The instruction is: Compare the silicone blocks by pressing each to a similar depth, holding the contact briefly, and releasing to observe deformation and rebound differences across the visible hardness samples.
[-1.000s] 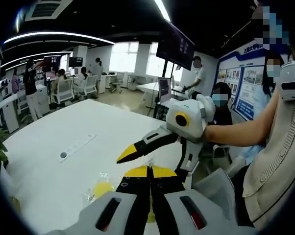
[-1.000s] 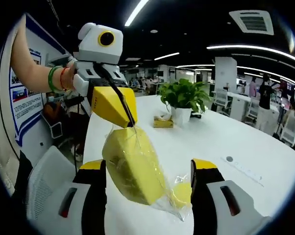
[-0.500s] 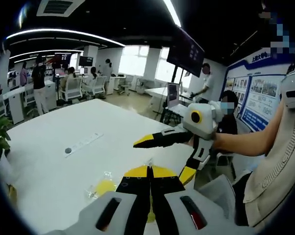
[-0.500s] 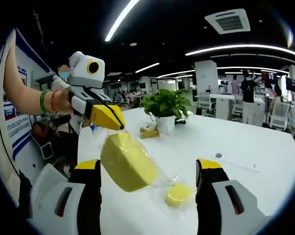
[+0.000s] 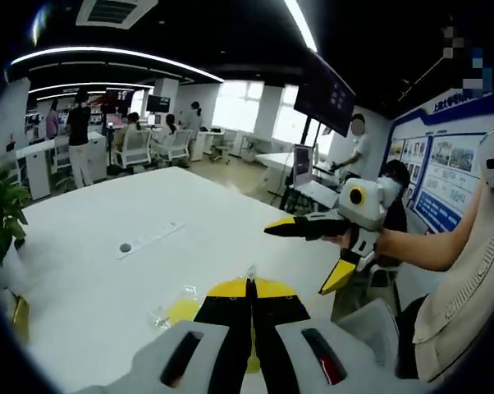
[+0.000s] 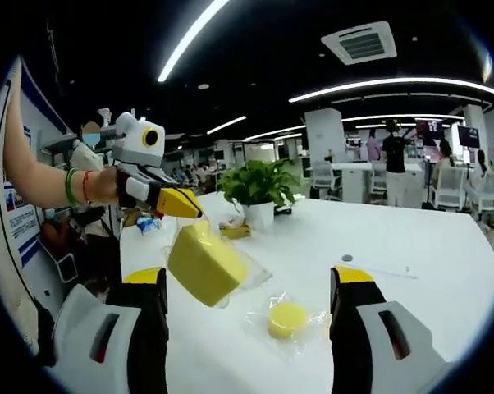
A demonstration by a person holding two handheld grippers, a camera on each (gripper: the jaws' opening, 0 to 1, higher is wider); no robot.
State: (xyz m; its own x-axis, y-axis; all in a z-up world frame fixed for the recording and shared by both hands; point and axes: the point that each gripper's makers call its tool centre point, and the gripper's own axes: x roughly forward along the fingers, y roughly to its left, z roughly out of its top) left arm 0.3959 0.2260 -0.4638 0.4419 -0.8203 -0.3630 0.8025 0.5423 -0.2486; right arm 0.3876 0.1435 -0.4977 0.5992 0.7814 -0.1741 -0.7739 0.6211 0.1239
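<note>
Right gripper view: left gripper [image 6: 199, 215] pinches bagged yellow block [image 6: 203, 264], apparently by its wrap; right gripper [image 6: 251, 283] spread.

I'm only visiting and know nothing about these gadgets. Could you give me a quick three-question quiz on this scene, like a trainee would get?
1. True or false: the bagged yellow block held by the left gripper is resting on the white table.
2. Which stands on the table behind that block? A) a potted plant B) a red bucket C) a stack of books
3. Fill in: the small round yellow block, in its clear bag, lies on the table ahead of the right gripper, whose jaws are ____.

Key: 1 false, it hangs from the gripper above the table; 2 A; 3 open.
</note>
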